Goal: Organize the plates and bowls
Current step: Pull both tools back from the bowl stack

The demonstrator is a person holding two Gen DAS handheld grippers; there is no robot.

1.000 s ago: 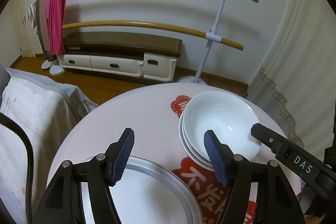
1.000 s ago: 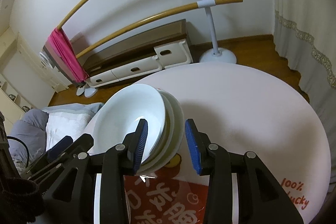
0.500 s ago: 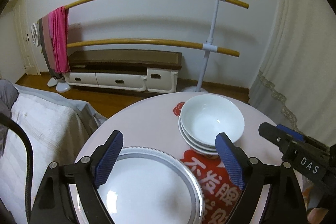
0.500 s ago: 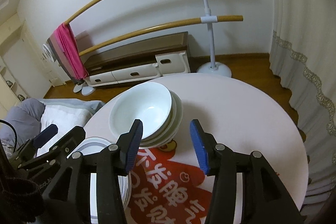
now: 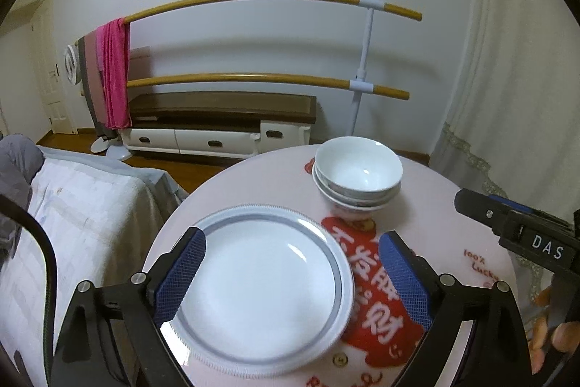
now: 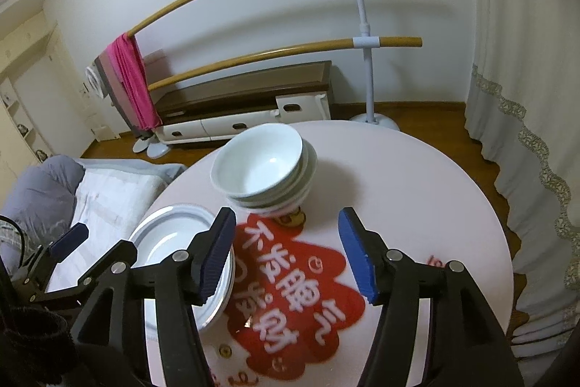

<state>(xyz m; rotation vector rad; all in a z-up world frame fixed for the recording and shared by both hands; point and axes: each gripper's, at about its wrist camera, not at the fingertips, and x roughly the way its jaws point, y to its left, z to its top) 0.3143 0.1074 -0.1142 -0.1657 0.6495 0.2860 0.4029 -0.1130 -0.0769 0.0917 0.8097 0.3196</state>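
From the left wrist, the left gripper (image 5: 291,272) stood spread wide, its jaws having just been opening, and nothing was pinched between them. Its blue pads (image 5: 180,272) framed the plate (image 5: 261,285) from above, one over the plate's left rim, the other out over the red print (image 5: 377,296) on the table (image 5: 253,176). The gripper looked tilted down at the tabletop. The plate, white with a grey ring, lay flat near the table's front-left edge. Beyond it and to the right sat the bowls (image 5: 359,175), a nested white stack, upright and apart from the plate. At the right edge, the right gripper (image 5: 522,227) poked in, with fingertips (image 5: 565,336) of a hand showing below it.

From the right wrist, the right gripper (image 6: 288,252) was parted too, jaws just been opening, nothing between them but the red print (image 6: 297,285). It pointed down over the middle of the table (image 6: 417,176). The bowls (image 6: 264,169) stood just past its fingertips, untouched. The plates (image 6: 174,242) showed here as a stack, partly hidden behind the gripper's left finger (image 6: 217,256). Further left, the left gripper (image 6: 69,242) reached in over the bed (image 6: 108,187); how wide it stood could not be told from this side.
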